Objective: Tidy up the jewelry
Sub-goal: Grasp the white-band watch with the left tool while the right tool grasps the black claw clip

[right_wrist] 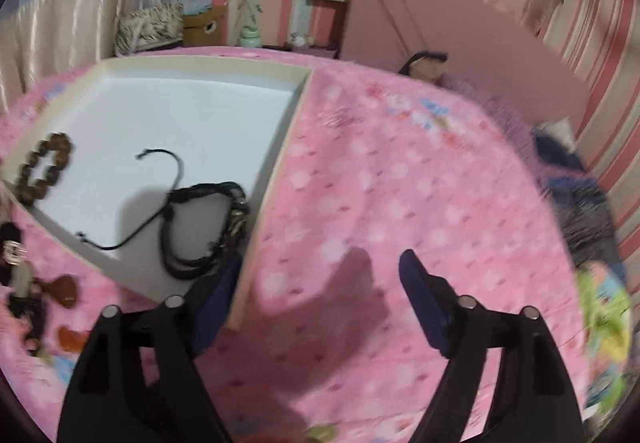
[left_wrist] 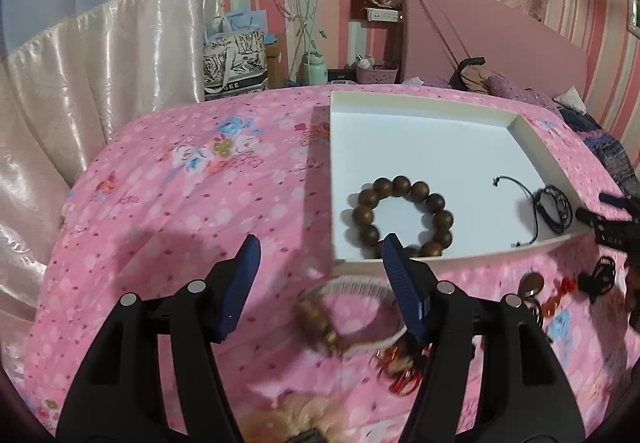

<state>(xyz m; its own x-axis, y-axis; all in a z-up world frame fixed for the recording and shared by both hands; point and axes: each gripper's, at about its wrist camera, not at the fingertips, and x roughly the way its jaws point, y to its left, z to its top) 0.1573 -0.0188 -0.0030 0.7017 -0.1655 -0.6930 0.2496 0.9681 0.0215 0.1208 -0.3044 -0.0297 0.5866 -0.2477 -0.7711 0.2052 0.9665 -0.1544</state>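
The left gripper (left_wrist: 320, 267) tilts downward, its blue fingers (left_wrist: 240, 283) spread and empty. The right gripper (right_wrist: 316, 299) likewise gapes, holding nothing

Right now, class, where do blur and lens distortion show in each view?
Left wrist view: wooden bead bracelet in the white tray is sharp; jewelry nearest the lens smears. Right wrist view: motion blur throughout, worst at the right edge. Both: fisheye bends the tray's edges.
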